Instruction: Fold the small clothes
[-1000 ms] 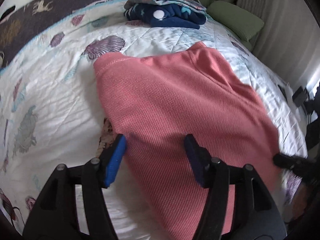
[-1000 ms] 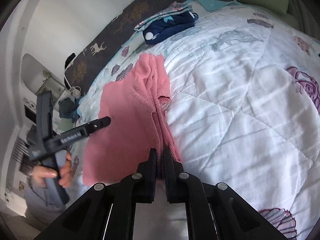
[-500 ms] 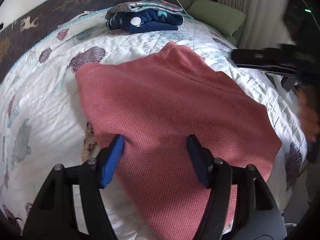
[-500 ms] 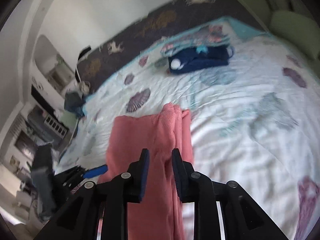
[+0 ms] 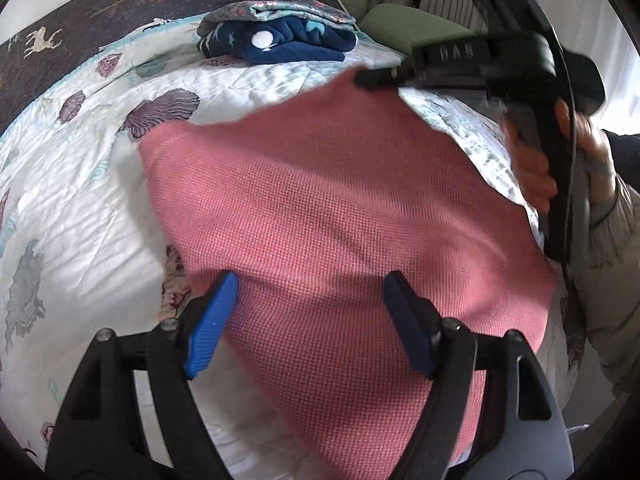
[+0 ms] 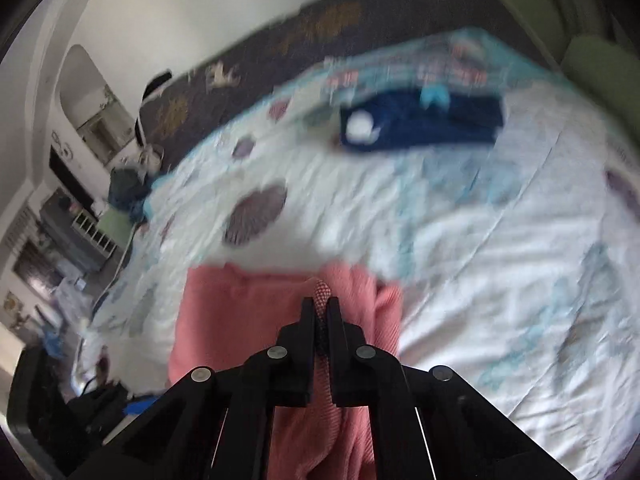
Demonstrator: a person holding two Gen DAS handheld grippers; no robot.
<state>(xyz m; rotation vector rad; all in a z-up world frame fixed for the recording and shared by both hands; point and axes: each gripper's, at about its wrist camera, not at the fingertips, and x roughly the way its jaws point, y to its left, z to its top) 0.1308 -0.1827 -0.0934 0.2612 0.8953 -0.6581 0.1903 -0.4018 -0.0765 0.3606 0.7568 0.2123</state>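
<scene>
A pink waffle-knit garment (image 5: 328,216) lies spread across a white quilt (image 5: 76,216) printed with purple shells and pale blue sea creatures, its near edge reaching toward the camera. The right gripper (image 6: 320,306) is clamped tight on a fold of the pink fabric, a small bunch of the knit showing above its closed black fingers (image 6: 307,316); from the left wrist view the same gripper (image 5: 376,79) pinches the garment's far corner, lifted clear of the quilt, with the person's right hand (image 5: 560,160) wrapped round its handle. The left gripper (image 5: 308,304) hangs just above the garment's near part with its jaws spread wide, blue pads (image 5: 210,326) on either side of the cloth and nothing between them. Beyond the garment, well apart from it, a stack of folded clothes (image 5: 280,36) sits near the quilt's far edge, navy fleece beneath a patterned piece. A dark blanket with deer and tree motifs (image 5: 132,0) runs behind it, and green cushions (image 5: 404,24) rest at the far right. The right wrist view is motion-blurred
</scene>
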